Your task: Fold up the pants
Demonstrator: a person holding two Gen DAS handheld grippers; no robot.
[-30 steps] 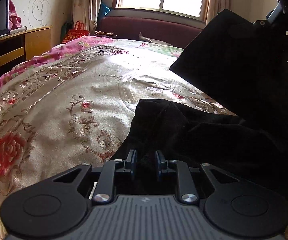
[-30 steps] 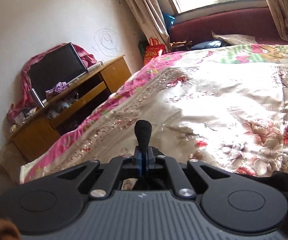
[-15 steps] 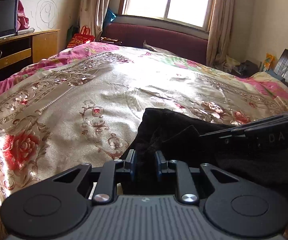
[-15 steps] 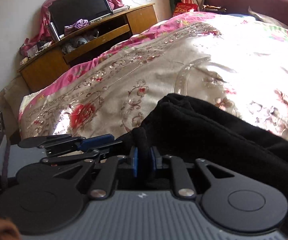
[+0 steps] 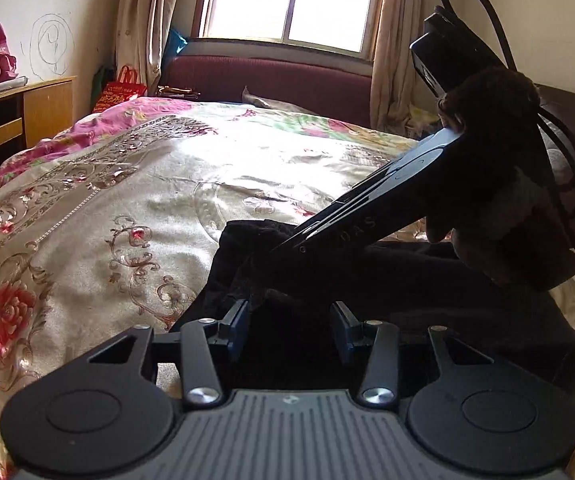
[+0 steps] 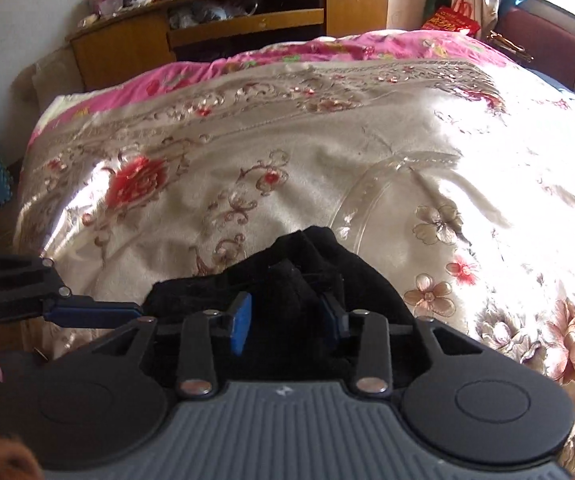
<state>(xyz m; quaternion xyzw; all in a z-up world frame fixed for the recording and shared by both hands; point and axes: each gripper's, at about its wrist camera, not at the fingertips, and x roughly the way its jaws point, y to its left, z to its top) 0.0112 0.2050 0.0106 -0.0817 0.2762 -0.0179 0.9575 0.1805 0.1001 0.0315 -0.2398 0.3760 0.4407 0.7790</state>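
Both tongs open over the pants on the bed

Nearest you, your left tongs (image 5: 290, 330) stand wide apart with the black pants (image 5: 367, 280) lying in the gap; nothing is pinched, though the cloth sits close against the pads and I cannot tell whether it touches them. Your right tongs (image 6: 285, 320) are likewise spread, straddling a bunched ridge of the pants (image 6: 299, 276) without gripping it, which reads as a release with the fold laid down. The pants rest in a dark heap on the near edge of the bed (image 6: 247, 152), probably so both tongs can reach them. In the left view your right tool slants down onto the fabric. Beyond lie the bare quilt, then the cabinet (image 6: 127, 44) and window (image 5: 291, 0).
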